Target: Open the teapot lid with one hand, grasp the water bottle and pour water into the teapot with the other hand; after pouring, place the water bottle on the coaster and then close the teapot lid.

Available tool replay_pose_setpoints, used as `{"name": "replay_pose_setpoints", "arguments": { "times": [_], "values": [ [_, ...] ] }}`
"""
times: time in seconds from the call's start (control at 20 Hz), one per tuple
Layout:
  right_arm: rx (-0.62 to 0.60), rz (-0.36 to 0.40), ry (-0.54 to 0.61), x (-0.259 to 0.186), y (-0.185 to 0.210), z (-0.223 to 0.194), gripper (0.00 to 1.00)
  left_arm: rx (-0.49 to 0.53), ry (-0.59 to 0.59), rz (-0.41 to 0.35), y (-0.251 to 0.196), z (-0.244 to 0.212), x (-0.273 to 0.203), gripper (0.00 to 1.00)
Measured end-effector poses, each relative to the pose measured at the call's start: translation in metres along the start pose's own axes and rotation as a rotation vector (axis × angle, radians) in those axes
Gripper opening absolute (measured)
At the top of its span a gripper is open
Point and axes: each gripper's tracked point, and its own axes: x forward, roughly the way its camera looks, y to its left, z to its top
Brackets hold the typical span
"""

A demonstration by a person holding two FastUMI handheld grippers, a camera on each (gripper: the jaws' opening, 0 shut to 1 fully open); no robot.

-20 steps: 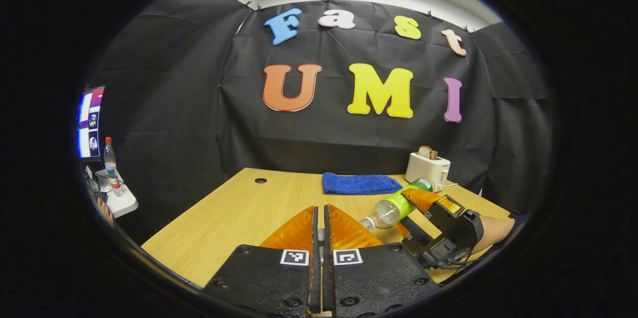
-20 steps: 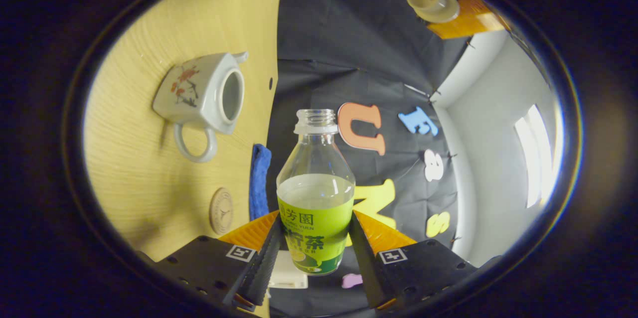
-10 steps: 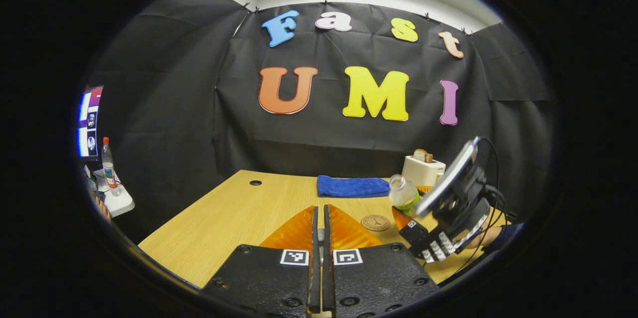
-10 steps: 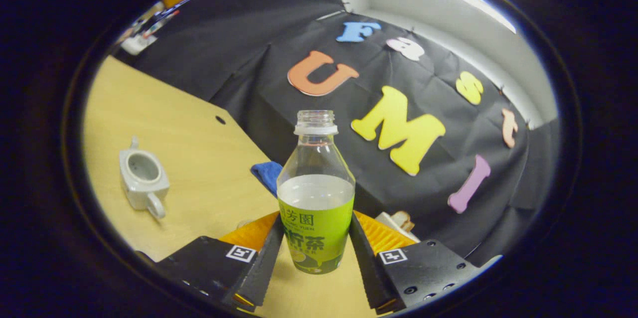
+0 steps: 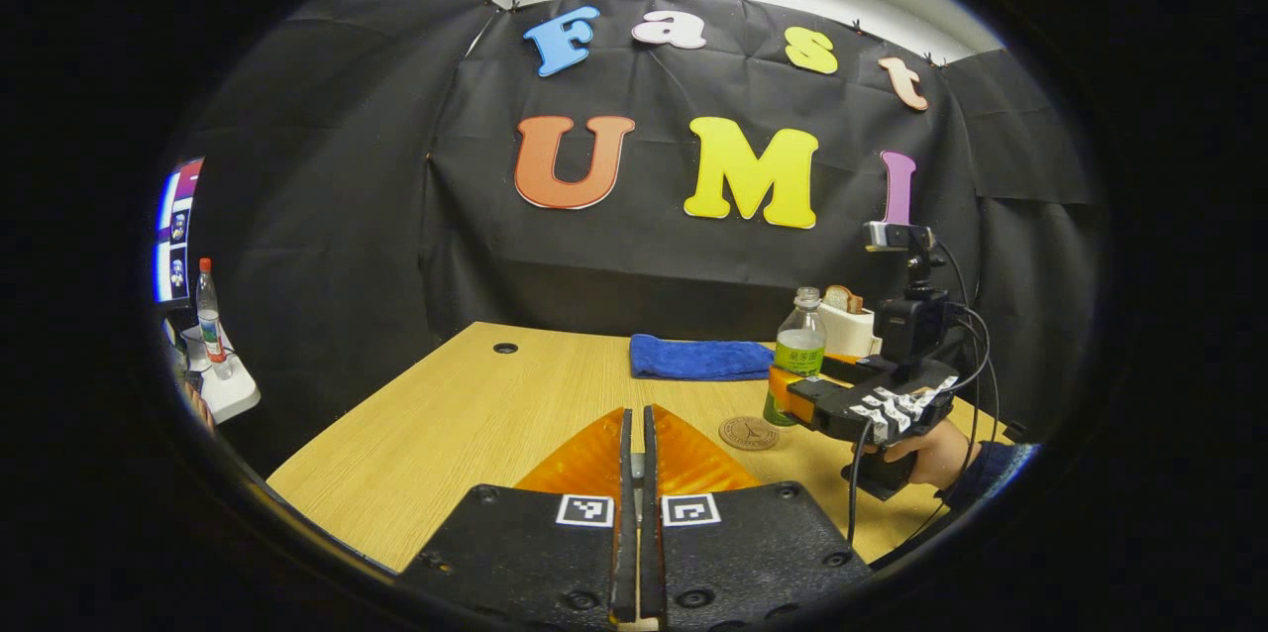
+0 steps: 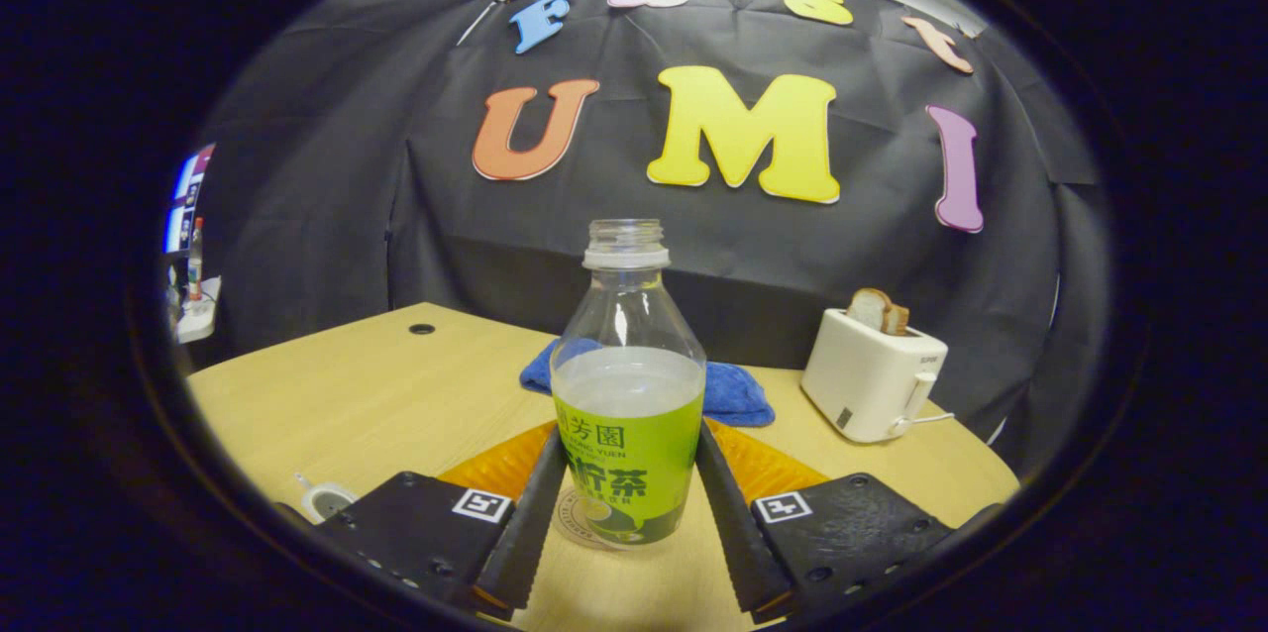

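The water bottle [image 6: 628,384] stands upright between the two fingers of the right gripper [image 6: 626,498], which press on its green label from both sides. It has no cap and is about half full. In the right gripper view the round coaster [image 6: 580,523] lies directly under the bottle's base; whether the bottle already rests on it or hangs just above, I cannot tell. In the left gripper view the bottle [image 5: 795,355] seems a little to the right of and behind the coaster [image 5: 749,433], so the last alignment is perhaps not finished.

I judge that the step in hand is placing the bottle on the coaster, with pouring already done. The teapot [image 6: 325,500] shows as a small white part at the near left on the table [image 6: 376,394], beside the right gripper's body, and its opening looks uncovered.

The left gripper [image 5: 636,474] has its fingers closed together, with almost no gap. A thin thing may be held between them, but I cannot tell what it is.

The next move calls for lowering the bottle straight down onto the coaster, then opening the fingers and drawing back without tipping it. After this the lid must return to the teapot.

Far on the table are a blue towel [image 6: 733,394] and a white toaster [image 6: 872,374].
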Motion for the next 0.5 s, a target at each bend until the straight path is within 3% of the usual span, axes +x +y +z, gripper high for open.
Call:
{"name": "replay_pose_setpoints", "arguments": {
  "times": [0.5],
  "values": [
    [0.119,0.042,0.037,0.036,0.003,-0.022,0.74,0.016,0.047,0.015,-0.001,-0.017,0.016,0.04]
  ]
}}
